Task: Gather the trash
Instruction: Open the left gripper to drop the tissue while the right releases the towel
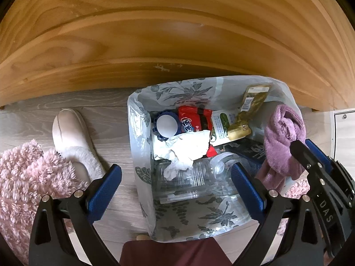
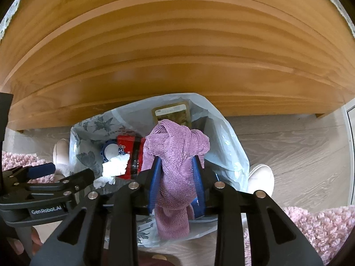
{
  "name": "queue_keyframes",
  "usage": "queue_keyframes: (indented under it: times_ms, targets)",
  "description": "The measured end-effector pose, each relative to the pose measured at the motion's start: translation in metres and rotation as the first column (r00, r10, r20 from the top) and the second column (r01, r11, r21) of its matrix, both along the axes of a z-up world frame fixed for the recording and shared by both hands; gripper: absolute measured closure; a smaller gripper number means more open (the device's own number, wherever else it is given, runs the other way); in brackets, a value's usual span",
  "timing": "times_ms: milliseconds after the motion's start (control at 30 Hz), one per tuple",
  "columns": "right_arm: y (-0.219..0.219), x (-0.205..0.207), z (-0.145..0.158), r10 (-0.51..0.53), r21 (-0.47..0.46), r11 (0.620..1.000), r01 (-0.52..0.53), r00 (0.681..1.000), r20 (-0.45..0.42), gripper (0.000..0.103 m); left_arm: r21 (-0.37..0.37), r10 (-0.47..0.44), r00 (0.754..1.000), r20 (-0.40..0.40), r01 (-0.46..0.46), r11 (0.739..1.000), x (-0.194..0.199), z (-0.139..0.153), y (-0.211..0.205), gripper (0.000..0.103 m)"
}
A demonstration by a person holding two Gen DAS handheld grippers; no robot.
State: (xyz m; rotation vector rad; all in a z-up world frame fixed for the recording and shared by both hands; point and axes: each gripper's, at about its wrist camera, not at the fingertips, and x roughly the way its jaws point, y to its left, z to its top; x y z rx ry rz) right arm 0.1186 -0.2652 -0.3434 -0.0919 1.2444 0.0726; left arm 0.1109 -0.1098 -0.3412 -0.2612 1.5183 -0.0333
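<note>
A trash bin lined with a leaf-printed plastic bag (image 1: 177, 221) stands on the floor below a wooden table edge. It holds a red snack wrapper (image 1: 195, 119), a crumpled white tissue (image 1: 186, 148), a blue-rimmed lid (image 1: 166, 124), a clear plastic container (image 1: 199, 177) and a green-gold packet (image 1: 248, 110). My left gripper (image 1: 175, 177) is open and empty above the bin. My right gripper (image 2: 177, 177) is shut on a purple cloth (image 2: 175, 155) and holds it over the bin's right side; the cloth also shows in the left wrist view (image 1: 281, 146).
The wooden table (image 1: 155, 33) overhangs the bin at the back. A white slipper (image 1: 68, 137) and a pink shaggy rug (image 1: 24, 177) lie left of the bin. Another slipper (image 2: 261, 175) and more pink rug (image 2: 310, 230) lie to the right.
</note>
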Motion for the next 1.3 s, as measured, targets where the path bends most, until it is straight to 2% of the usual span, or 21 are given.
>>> queue_keyframes:
  times_ms: [67,100,167,233,267,300,400,500,633,1300]
  targets:
    - [-0.001,0.000,0.001,-0.005,0.003,1.000,0.005,1.000,0.002,0.071,0.002,0.002,1.000,0.001,-0.002,1.000,0.000,0.000,0.000,0.007]
    - [-0.001,0.001,0.001,-0.008,0.000,1.000,0.008,1.000,0.003,0.059,0.003,0.003,1.000,0.001,-0.003,1.000,0.000,0.000,0.000,0.007]
    - [-0.002,0.001,0.000,-0.018,-0.005,1.000,0.019,1.000,0.001,0.046,0.009,0.006,1.000,-0.005,-0.006,1.000,0.000,-0.001,0.001,0.007]
    - [-0.001,0.001,-0.001,-0.020,-0.008,1.000,0.020,1.000,-0.001,0.039,0.012,0.009,1.000,-0.009,-0.009,1.000,0.000,-0.001,0.001,0.007]
    - [0.000,0.002,-0.001,-0.020,-0.012,1.000,0.019,1.000,-0.003,0.029,0.012,0.010,1.000,-0.009,-0.010,1.000,0.000,-0.001,0.002,0.008]
    - [-0.001,0.002,-0.002,-0.023,-0.015,1.000,0.023,1.000,0.000,0.024,0.020,0.011,1.000,-0.010,-0.011,1.000,0.000,-0.001,0.002,0.008]
    - [-0.003,0.002,-0.003,-0.039,-0.007,0.999,0.038,0.999,-0.007,0.012,0.016,0.017,1.000,-0.010,-0.017,1.000,0.000,-0.002,0.003,0.008]
    - [-0.007,0.003,-0.002,-0.063,0.006,0.998,0.063,0.998,-0.001,0.008,0.025,0.009,1.000,-0.005,-0.009,1.000,0.000,-0.001,0.003,0.008]
    - [-0.012,0.003,0.001,-0.080,0.003,0.997,0.080,0.996,0.027,0.008,0.032,0.016,1.000,-0.001,-0.016,0.999,0.000,-0.001,0.004,0.008]
    - [-0.016,0.000,0.002,-0.080,-0.073,0.994,0.083,0.996,0.045,0.008,0.092,0.034,0.998,0.045,-0.038,0.995,0.000,0.007,0.013,0.008]
